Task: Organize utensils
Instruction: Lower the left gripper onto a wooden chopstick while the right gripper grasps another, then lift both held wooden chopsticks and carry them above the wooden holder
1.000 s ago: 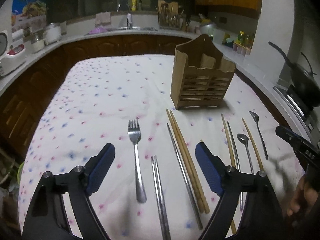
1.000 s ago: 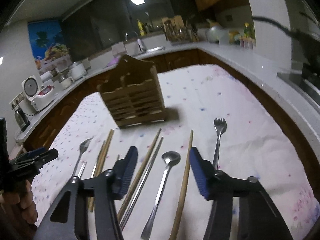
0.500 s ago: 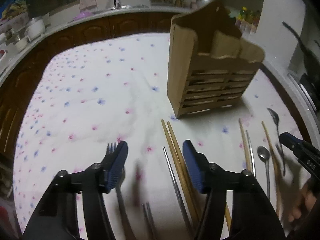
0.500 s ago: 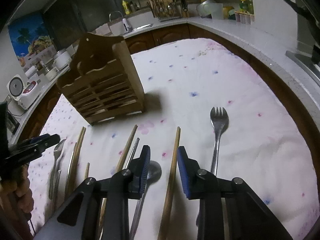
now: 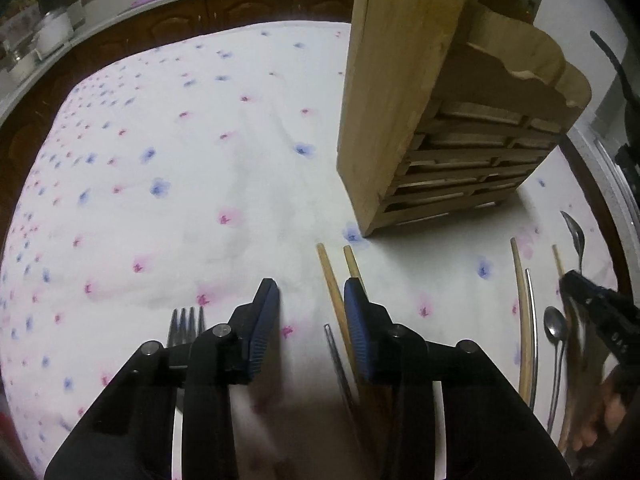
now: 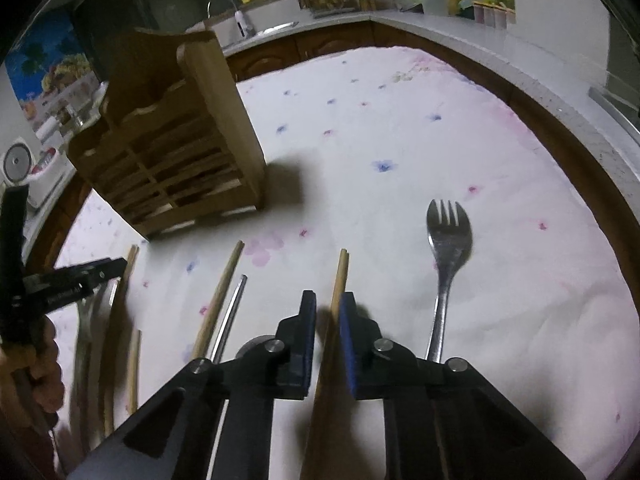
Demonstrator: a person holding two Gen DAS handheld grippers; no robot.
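A wooden utensil holder stands on the flowered cloth; it also shows in the right wrist view. My left gripper is low over the cloth, partly open and empty, with a fork to its left and wooden chopsticks and a metal chopstick by its right finger. My right gripper has its jaws nearly closed around a wooden chopstick lying on the cloth. A fork lies to its right, another wooden chopstick and a metal one to its left.
Spoons and more chopsticks lie at the right of the left wrist view. A kitchen counter with a sink, bottles and a rice cooker curves around the table.
Both grippers have moved down and forward toward the cloth and narrowed. The right gripper's jaws have closed in around the wooden chopstick. The left gripper has narrowed beside the chopsticks.
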